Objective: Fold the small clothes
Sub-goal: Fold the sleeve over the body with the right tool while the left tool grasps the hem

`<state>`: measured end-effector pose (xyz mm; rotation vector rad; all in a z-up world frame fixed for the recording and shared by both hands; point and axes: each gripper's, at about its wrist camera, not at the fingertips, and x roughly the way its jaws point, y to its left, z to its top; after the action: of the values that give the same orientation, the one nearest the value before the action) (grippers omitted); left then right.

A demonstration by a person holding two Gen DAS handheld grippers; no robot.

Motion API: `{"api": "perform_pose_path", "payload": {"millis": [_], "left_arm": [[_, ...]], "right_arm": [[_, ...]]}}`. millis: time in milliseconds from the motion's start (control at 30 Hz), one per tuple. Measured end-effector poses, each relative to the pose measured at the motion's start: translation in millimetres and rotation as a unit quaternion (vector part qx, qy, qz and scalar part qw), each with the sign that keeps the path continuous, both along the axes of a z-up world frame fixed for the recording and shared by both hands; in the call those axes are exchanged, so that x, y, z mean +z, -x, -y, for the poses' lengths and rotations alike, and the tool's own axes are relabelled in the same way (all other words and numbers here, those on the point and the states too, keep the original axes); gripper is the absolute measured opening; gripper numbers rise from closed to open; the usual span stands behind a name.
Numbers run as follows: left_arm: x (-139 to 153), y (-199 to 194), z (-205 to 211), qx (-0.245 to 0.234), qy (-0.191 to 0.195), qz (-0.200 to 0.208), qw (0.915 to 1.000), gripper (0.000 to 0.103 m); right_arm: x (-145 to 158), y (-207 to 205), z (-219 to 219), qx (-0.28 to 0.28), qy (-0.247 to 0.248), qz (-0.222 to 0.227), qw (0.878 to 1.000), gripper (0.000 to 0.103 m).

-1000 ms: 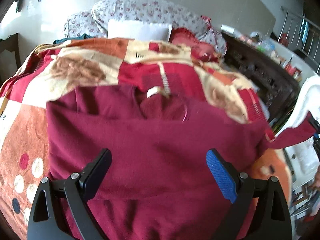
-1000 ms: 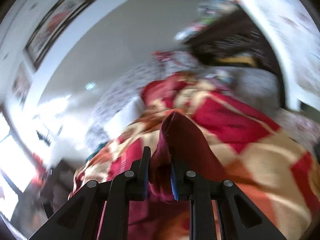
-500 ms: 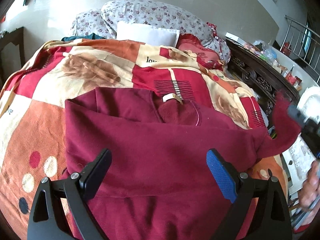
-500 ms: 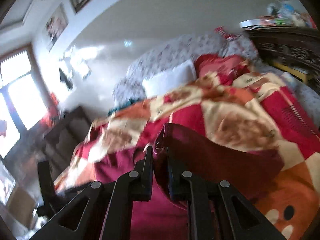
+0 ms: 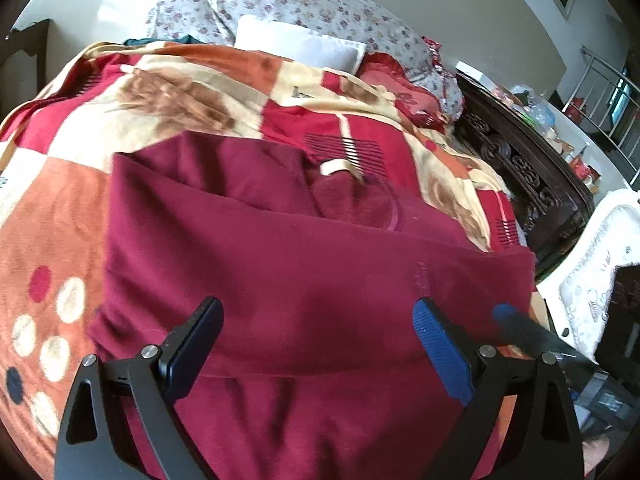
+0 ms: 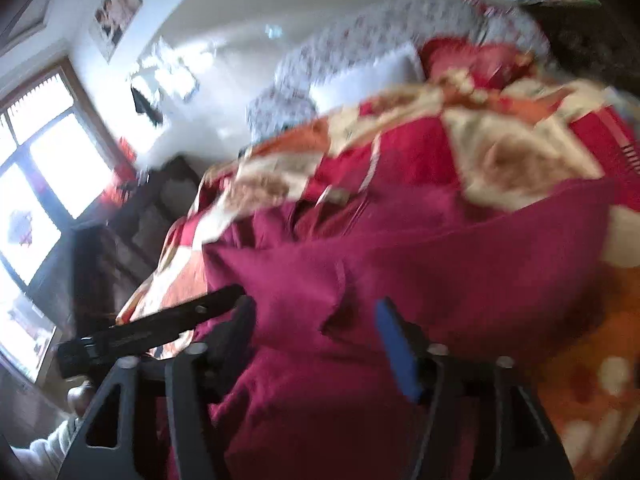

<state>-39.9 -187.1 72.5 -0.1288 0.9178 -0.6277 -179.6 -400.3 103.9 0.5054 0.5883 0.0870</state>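
As seen from both wrist views: maroon garment (image 5: 304,280) spread flat over patterned blanket (image 5: 60,208), collar end away from the claws, pale neck label (image 5: 334,167) far ahead of left claw (image 5: 316,354). Left claw wide open, nothing gripped; garment directly beneath and between its fingers, pads not pressing on cloth. Folded sleeve lying across the chest ahead of it, hem edge running just in front of the fingertips. Right claw (image 6: 316,340) likewise parted, jaws just opened from a tight pinch; garment fold lying loose between its fingers, no pad contact visible, though view blurred. Tip of right claw also visible just right of left claw's blue pad (image 5: 442,354). Left claw's black finger (image 6: 160,326) showing to the left of right claw, close beside it. White pillow (image 5: 300,46) and floral pillows (image 5: 320,8) far ahead of both, at head of bed. Dark carved furniture (image 5: 524,176) off to the right of left claw.
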Motion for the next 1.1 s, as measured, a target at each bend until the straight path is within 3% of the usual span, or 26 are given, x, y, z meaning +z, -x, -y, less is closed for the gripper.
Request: {"api": "perform_pose_path", "payload": {"millis": [333,433,500,633,667,800,1000,1100], "left_arm": [[-20.1,9.5,75.1,-0.056,-0.01,-0.038,0.9977,0.095],[-20.3,12.1,92.3,-0.049,-0.017,-0.024,0.9984,0.086],[-20.1,14.1,104.5,-0.055,-0.034,-0.013,0.9978,0.058],[-15.4,22.0,132.0,-0.08,-0.089,0.019,0.9926,0.024],[-11.5,23.7,134.1,-0.079,-0.096,0.028,0.9919,0.006],[32.1,32.8,133.4,-0.085,-0.075,0.067,0.9913,0.005],[149.9,62.6,137.7,-0.086,-0.055,0.183,0.9778,0.004],[198.8,73.3,142.9,-0.096,-0.042,0.207,0.9727,0.005]], "right_arm": [[-4.3,75.6,48.5,-0.073,-0.054,0.02,0.996,0.072],[-6.9,83.9,54.6,-0.076,-0.056,0.026,0.995,0.072],[-9.4,88.9,60.2,-0.084,-0.062,0.029,0.994,0.072],[-14.6,95.6,72.0,-0.099,-0.079,0.027,0.992,0.073],[-14.7,99.0,74.6,-0.103,-0.08,0.026,0.991,0.073],[-14.6,107.7,83.2,-0.118,-0.075,0.022,0.99,0.073],[-19.7,104.7,85.4,-0.132,-0.057,-0.007,0.99,0.075],[-19.2,99.6,78.1,-0.123,-0.039,-0.013,0.992,0.075]]}}
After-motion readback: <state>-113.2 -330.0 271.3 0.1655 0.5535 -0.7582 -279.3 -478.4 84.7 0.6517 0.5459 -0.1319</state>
